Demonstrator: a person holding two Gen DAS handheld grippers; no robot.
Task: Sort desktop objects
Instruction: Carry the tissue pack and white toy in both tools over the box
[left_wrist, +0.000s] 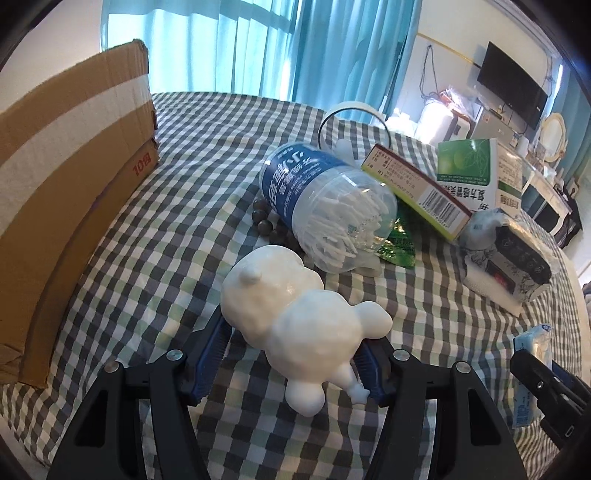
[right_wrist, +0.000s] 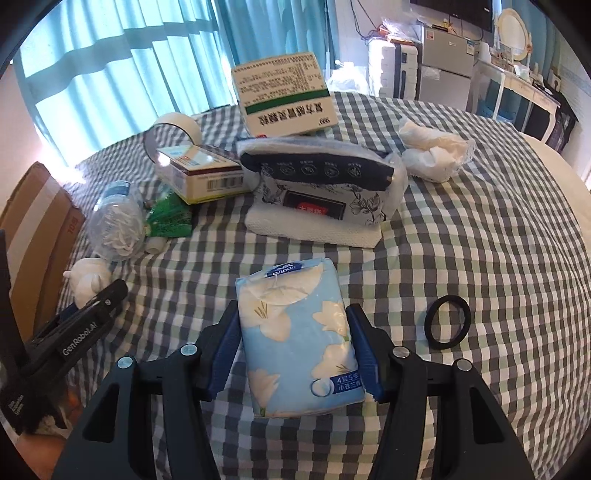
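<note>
We are clenching the left tongs (left_wrist: 291, 354) on the white figurine (left_wrist: 295, 310) and the right tongs (right_wrist: 293, 354) on the blue tissue pack (right_wrist: 295, 339), keeping both level while carrying toward the cardboard box (left_wrist: 70, 177) at nine o'clock on the bench (left_wrist: 207, 147).

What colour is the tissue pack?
Light blue with white flowers, on the tissue pack; right wrist view.

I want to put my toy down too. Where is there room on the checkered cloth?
Bare cloth lies right of the black ring, below the crumpled white bag. Another strip runs between the cardboard box and the cotton swab jar. Around the medicine boxes and tissue pack it is crowded.
</note>
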